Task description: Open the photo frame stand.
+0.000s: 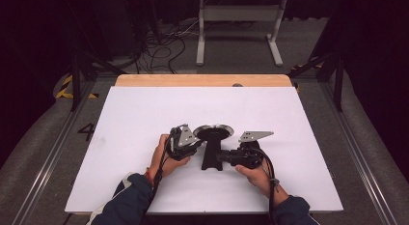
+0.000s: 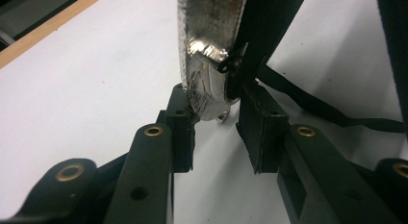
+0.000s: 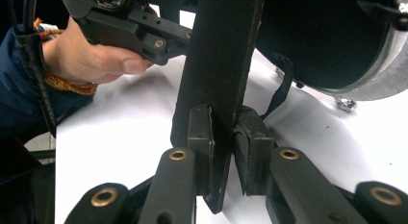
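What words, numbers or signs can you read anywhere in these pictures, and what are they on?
"4": dark figure marked on the grey floor, left of the white table.
No lettering is readable on the black-and-silver object or either gripper.

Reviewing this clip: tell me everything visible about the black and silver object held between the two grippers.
The object lies near the middle of the white table. It has a round part, black inside with a shiny, crinkled silver rim, and a flat black strap-like piece reaching toward the person. A thin black cord trails from it. The left gripper has its jaws on either side of the silver rim; the right gripper is clamped on the black piece.
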The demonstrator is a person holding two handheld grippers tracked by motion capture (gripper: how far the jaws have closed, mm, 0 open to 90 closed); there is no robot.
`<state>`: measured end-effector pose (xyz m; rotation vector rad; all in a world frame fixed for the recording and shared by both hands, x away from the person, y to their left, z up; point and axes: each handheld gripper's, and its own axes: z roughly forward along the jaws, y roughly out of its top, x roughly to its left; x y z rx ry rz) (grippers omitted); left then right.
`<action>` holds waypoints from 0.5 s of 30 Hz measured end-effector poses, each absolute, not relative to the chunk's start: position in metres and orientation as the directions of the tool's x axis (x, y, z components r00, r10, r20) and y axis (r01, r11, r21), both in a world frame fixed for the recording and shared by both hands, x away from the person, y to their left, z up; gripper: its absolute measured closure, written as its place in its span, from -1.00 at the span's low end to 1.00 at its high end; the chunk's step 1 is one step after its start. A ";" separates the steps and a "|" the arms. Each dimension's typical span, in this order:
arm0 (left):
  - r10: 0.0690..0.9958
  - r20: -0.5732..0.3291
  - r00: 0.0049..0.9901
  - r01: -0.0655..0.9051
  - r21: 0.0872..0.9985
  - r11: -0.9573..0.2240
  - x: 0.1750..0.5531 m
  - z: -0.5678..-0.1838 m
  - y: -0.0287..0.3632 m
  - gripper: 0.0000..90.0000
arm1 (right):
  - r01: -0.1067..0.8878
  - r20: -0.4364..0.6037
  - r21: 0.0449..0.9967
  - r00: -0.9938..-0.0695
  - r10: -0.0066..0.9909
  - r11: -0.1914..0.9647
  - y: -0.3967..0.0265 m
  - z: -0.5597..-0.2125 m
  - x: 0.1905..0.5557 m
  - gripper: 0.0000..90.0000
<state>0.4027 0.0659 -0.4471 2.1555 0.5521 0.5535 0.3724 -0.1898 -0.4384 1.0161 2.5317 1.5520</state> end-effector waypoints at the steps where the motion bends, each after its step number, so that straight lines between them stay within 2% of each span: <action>1: 0.556 0.193 0.808 0.196 0.803 -0.563 0.403 -0.447 0.066 0.51 | 0.523 0.319 0.797 -0.789 0.525 0.302 -0.190 -0.438 0.372 0.75; 15: 0.549 0.176 0.817 0.201 0.805 -0.558 0.402 -0.448 0.067 0.54 | 0.512 0.298 0.794 -0.797 0.526 0.327 -0.189 -0.440 0.369 0.76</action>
